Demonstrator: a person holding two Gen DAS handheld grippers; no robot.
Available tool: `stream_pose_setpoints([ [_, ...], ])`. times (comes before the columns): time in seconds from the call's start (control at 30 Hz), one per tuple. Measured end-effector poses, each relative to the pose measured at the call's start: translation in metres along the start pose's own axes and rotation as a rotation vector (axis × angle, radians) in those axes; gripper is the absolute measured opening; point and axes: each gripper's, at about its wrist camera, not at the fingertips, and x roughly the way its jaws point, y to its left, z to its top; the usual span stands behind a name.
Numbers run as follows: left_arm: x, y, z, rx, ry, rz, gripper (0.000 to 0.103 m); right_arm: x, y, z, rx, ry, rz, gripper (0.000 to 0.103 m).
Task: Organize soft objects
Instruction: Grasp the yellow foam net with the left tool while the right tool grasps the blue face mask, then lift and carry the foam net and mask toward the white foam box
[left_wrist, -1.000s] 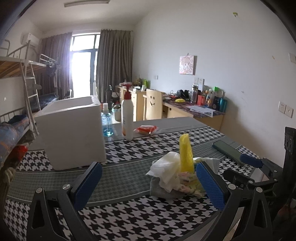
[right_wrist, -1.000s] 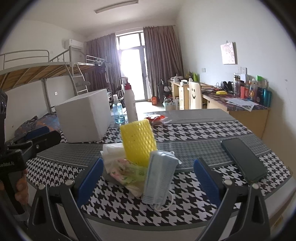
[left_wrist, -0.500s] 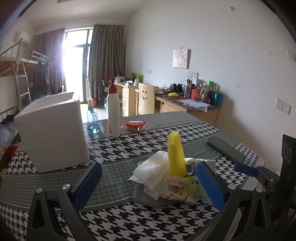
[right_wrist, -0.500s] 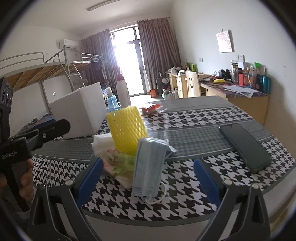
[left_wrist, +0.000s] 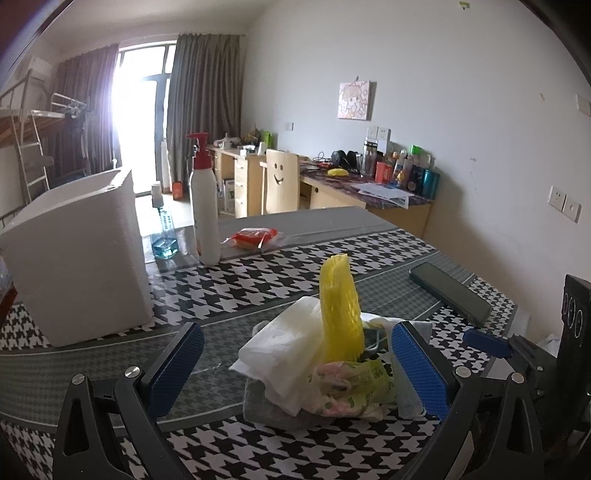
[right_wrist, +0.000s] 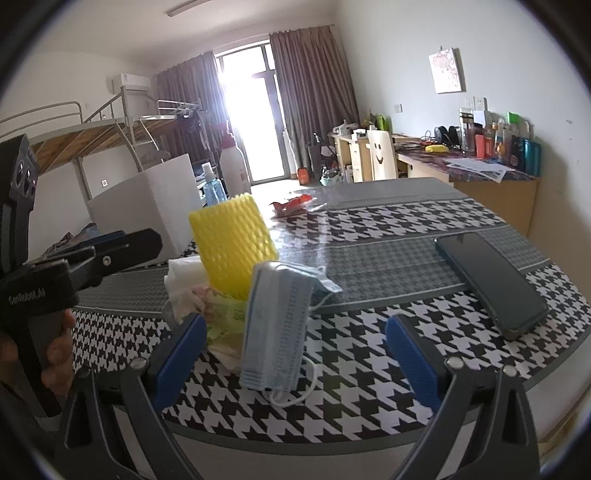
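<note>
Two open grippers wait by a little pile of soft things on a checked table.

The left gripper (left_wrist: 297, 373) sits at the bottom of the left wrist view with its blue pads spread wide and nothing between them. The right gripper (right_wrist: 295, 360) at the bottom of the right wrist view is wide open too. The pile is in the middle of both views: a yellow foam net (right_wrist: 232, 245) stands upright, a blue face mask (right_wrist: 275, 325) leans on it, and white tissue (left_wrist: 282, 341) and a green flowery packet (left_wrist: 351, 384) lie beside it. A dark phone (right_wrist: 489, 280) lies at the right. A white foam box (left_wrist: 79, 258) stands at the left, with a white pump bottle (left_wrist: 203, 206) near it.
</note>
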Motion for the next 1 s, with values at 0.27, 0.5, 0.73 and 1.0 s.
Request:
stream_pose_setpoints([
  [0.27,0.017,-0.006,0.007,-0.010,0.029,-0.044,0.096,0.008,-0.006,-0.001,0.011,0.016,0.012,0.097],
  [0.5,0.036,-0.012,0.010,0.016,0.058,-0.051,0.081,0.017,-0.008,-0.001,0.017,0.041,0.041,0.088],
  [0.73,0.048,-0.015,0.010,0.009,0.083,-0.108,0.056,0.026,-0.011,-0.003,0.034,0.083,0.068,0.067],
  [1.0,0.052,-0.021,0.007,0.021,0.103,-0.153,0.017,0.025,-0.009,-0.005,0.030,0.090,0.095,0.038],
])
